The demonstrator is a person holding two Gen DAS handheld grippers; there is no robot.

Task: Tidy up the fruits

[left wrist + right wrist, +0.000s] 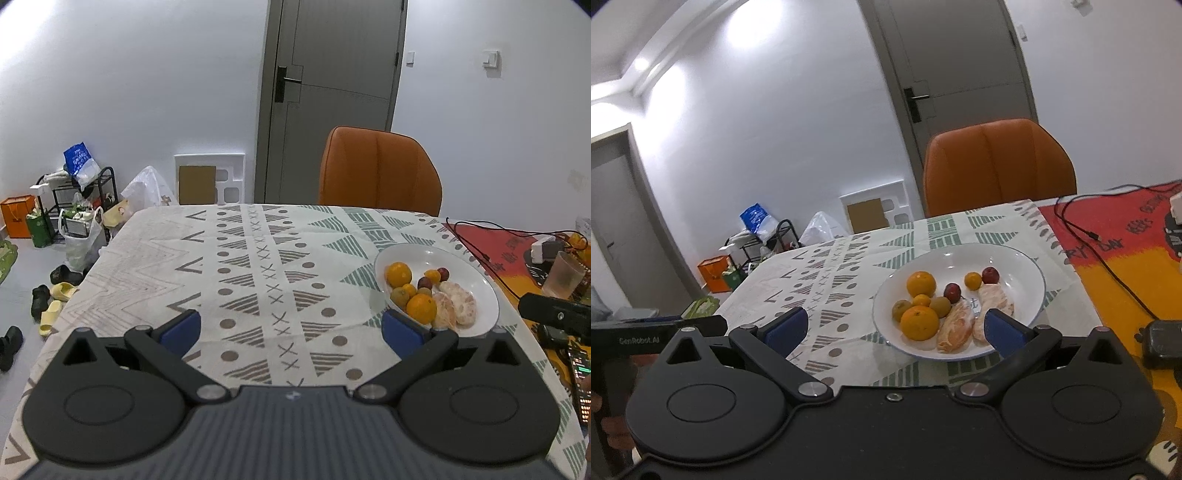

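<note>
So the table with the patterned white cloth (258, 266) has nothing on its left half, and everything fruity sits in the wide white ceramic bowl (1027, 269) on the right: two peeled pale-orange citrus halves (956, 325), two big oranges (919, 322), small green kiwis, tiny mandarins and dark red plums (990, 275).

Both the left gripper (291, 326) and right gripper (894, 326) hover with jaws spread wide, holding nothing.

My take: grab the near big orange first with the right gripper, coming straight down so the pads clear the soft peeled halves. Squeeze gently; round fruit probably rolls.
</note>
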